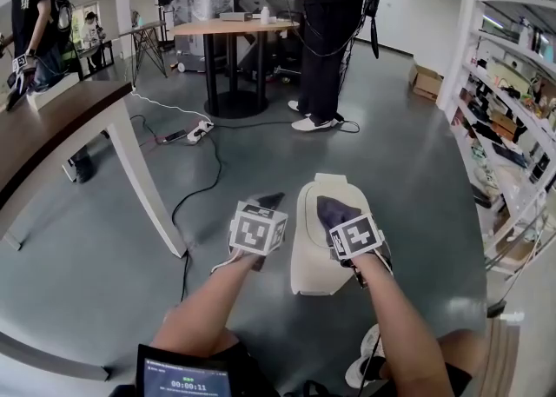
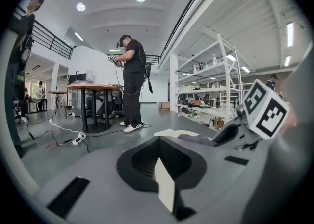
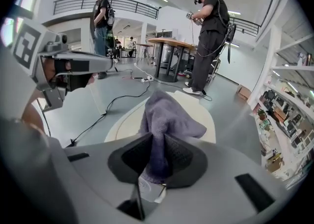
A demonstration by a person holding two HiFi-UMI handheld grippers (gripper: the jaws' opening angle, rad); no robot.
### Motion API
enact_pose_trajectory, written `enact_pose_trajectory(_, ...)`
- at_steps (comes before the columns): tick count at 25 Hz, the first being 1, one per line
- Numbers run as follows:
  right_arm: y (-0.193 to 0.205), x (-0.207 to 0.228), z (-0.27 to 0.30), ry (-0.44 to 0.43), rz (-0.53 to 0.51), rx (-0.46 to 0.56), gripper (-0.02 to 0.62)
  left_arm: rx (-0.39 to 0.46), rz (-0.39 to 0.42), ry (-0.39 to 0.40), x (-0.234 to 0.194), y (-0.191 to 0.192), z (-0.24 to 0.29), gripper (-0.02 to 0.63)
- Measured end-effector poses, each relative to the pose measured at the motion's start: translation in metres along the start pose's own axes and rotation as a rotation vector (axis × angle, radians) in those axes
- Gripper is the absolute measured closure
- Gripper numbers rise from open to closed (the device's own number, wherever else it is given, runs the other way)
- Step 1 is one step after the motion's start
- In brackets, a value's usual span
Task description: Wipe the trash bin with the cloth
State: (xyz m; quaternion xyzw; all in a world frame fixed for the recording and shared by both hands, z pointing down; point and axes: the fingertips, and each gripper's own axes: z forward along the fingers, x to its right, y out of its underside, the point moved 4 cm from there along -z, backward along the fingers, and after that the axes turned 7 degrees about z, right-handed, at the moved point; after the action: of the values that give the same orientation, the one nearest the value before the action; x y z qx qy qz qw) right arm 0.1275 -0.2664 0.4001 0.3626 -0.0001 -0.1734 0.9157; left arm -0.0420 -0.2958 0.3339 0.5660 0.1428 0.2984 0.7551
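Grip: right gripper clenched on a soft, purple-grey cloth, its lower end hidden between the pads.
Left gripper: jaws pressed together; pale strip at their seam, hard to identify.
Trash bin: smooth, cream, rounded; on the grey floor under the cloth.
Person: head cut off.

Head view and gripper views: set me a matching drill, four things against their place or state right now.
1. cloth
2. bin
3. left gripper
4. power strip

A. on the floor near the round table
B. shut, nothing between its fingers
C. pinched in the right gripper
D. cream, on the floor under the cloth

Pairs: 1-C, 2-D, 3-B, 4-A.
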Motion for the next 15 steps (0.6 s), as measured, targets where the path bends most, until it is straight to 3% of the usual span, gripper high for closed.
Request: enact_pose_trajectory(15, 0.029, 0.053, -0.013, 0.063, 0.084, 0.015, 0.526, 0.024, 0.013, 0.004, 0.012, -0.008, -0.012, 0.606)
